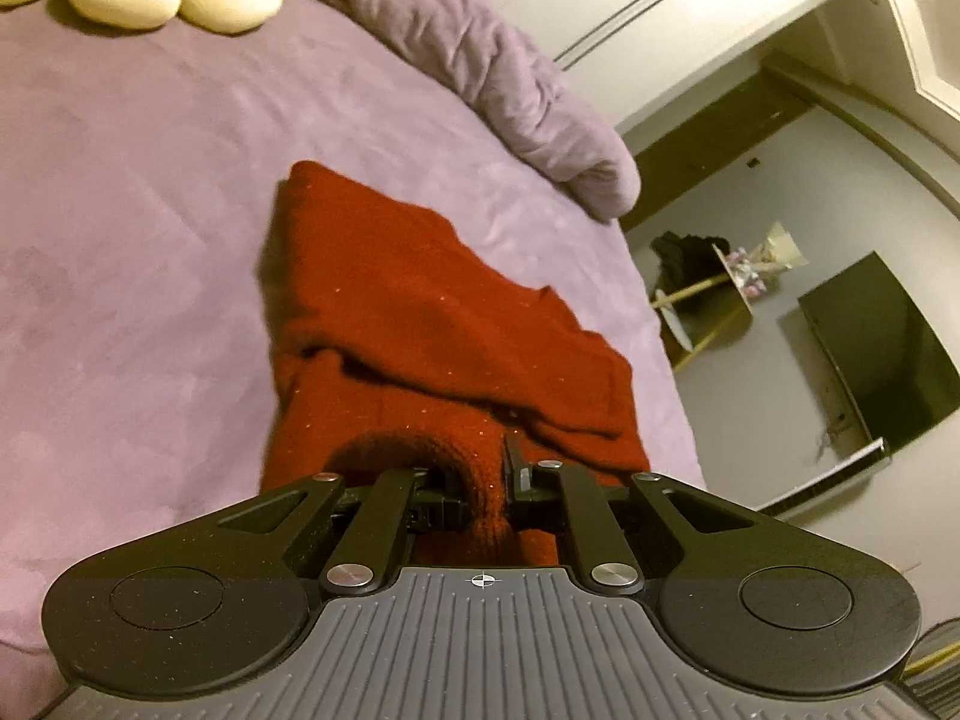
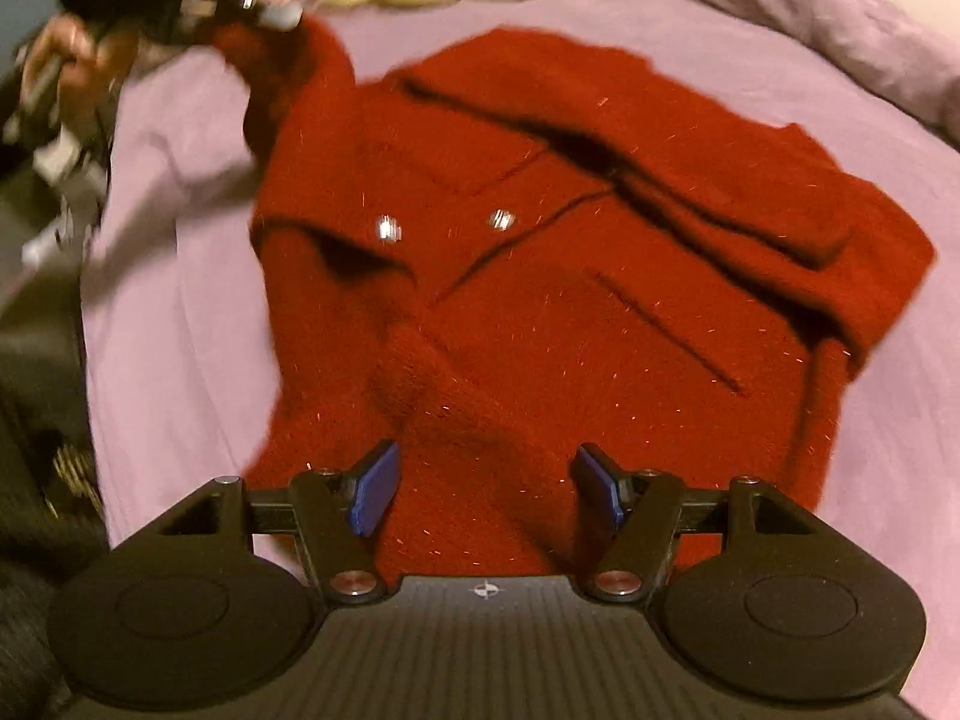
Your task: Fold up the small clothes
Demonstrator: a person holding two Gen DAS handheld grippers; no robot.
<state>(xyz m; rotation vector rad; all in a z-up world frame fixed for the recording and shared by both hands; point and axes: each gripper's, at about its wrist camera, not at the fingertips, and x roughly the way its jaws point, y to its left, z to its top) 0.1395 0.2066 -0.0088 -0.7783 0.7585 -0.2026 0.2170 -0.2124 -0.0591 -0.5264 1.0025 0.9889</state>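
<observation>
Red cardigan (image 2: 570,228) spread on purple bed (image 2: 180,192), long axis running away from right tongs (image 2: 486,492), poised half-wide and empty just above near hem. Left tongs (image 1: 480,480) clamped narrow on cuff, lifting sleeve at far corner.

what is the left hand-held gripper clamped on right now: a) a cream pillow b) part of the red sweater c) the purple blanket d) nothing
b: the left hand-held gripper is shut on a knitted edge of the red sweater, lifting that part off the purple bed.
</observation>
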